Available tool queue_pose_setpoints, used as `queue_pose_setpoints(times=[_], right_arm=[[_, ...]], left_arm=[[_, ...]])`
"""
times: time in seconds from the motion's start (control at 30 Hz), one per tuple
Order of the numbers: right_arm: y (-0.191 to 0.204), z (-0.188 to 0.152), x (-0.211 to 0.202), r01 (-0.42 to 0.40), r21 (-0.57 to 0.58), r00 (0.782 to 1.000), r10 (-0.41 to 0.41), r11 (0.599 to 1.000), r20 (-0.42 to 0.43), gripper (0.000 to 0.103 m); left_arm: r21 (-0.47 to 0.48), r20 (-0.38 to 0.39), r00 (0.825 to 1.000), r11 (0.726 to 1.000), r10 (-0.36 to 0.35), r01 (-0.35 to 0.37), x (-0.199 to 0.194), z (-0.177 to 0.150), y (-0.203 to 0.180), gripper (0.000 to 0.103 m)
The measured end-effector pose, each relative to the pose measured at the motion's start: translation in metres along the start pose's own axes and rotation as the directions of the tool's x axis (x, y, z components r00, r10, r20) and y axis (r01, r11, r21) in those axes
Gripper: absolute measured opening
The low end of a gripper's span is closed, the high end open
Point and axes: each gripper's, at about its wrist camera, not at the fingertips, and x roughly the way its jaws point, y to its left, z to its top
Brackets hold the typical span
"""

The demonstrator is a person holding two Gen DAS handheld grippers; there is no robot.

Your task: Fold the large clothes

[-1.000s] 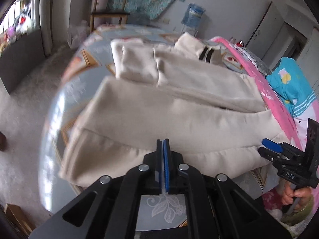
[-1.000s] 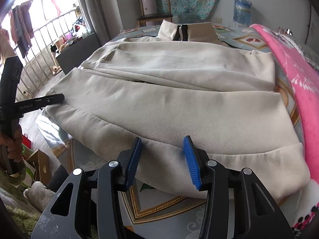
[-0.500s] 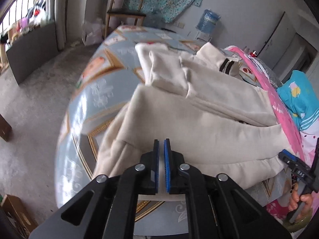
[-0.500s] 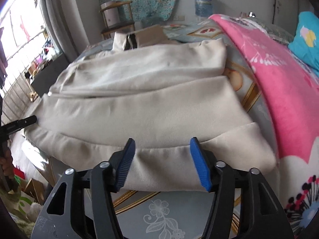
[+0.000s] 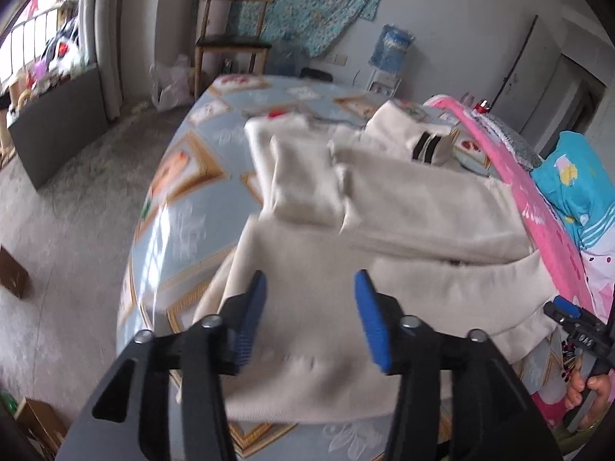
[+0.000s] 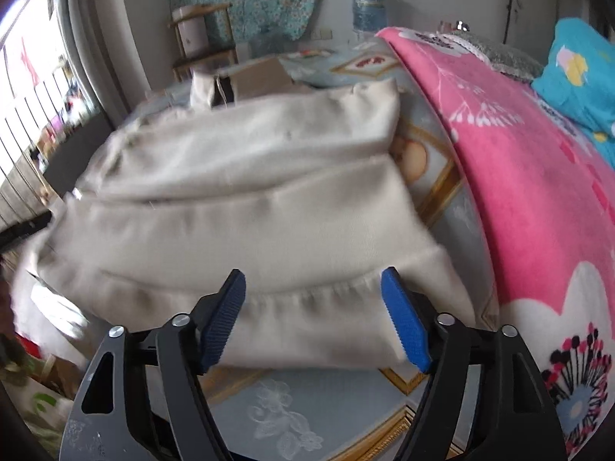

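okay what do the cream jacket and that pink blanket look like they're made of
Cream jacket: probably thick matte knit, like sweatshirt fleece, judging by its fine weave and gathered ribbed hem. Pink blanket: likely plush fleece; its surface looks fuzzy and soft.

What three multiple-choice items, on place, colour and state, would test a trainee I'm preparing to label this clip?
1. Where does the cream garment lie?
A. on the floor
B. on the bed
C. on a chair

2. What colour is the blanket beside it?
A. pink
B. green
C. black

3. How is the right claw?
A. clamped on the hem
B. out of view
C. open, gripping nothing

Key: 1 B, the patterned sheet shows under it; 2 A, pink with flowers; 3 C, its pads stand apart, clear of the cloth.
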Motion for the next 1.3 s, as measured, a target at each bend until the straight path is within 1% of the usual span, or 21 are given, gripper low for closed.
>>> queue_pose_setpoints(times=[0.07, 0.1, 0.17, 0.33, 0.43, 0.7, 0.93, 1.13, 1.3], right_arm=[[-0.001, 0.013, -0.005, -0.044, 0.029, 0.999, 0.044, 0.999, 0.008, 0.079], [-0.001, 0.02, -0.006, -0.064, 0.04, 0.998, 0.064, 0.997, 0.011, 0.082], [0.0, 0.034, -0.008, -0.106, 0.061, 0.994, 0.105, 0.992, 0.02, 0.083], [0.008, 0.063, -0.004, -0.165, 0.093, 0.986, 0.163, 0.982, 0.027, 0.083], [0.014, 0.077, 0.001, -0.187, 0.096, 0.982, 0.186, 0.978, 0.025, 0.083], [0.032, 0.107, 0.013, -0.215, 0.027, 0.977, 0.214, 0.976, 0.023, 0.084], [0.038, 0.123, 0.023, -0.236, 0.005, 0.972, 0.236, 0.972, 0.011, 0.084], [0.036, 0.139, 0.031, -0.282, 0.006, 0.959, 0.282, 0.959, -0.02, 0.084], [0.035, 0.157, 0.035, -0.302, -0.013, 0.953, 0.301, 0.953, -0.044, 0.084]], left_arm=[[0.027, 0.02, 1.0, 1.0, 0.01, -0.01, -0.003, 0.014, -0.008, 0.06], [0.035, 0.026, 1.0, 0.999, 0.013, -0.014, -0.004, 0.02, -0.01, 0.062], [0.045, 0.035, 0.999, 0.999, 0.024, -0.026, -0.005, 0.034, -0.017, 0.066], [0.037, 0.049, 0.999, 0.999, 0.008, -0.01, -0.004, 0.06, -0.026, 0.069], [0.048, 0.055, 0.998, 0.999, 0.017, -0.02, -0.001, 0.07, -0.031, 0.071], [0.05, 0.035, 0.998, 0.998, 0.044, -0.045, 0.015, 0.085, -0.034, 0.071], [0.053, 0.019, 0.998, 0.997, 0.053, -0.054, 0.028, 0.098, -0.04, 0.071], [0.079, 0.009, 0.999, 0.996, 0.045, -0.045, 0.039, 0.112, -0.051, 0.071], [0.114, 0.021, 0.999, 0.993, 0.041, -0.043, 0.046, 0.129, -0.063, 0.071]])
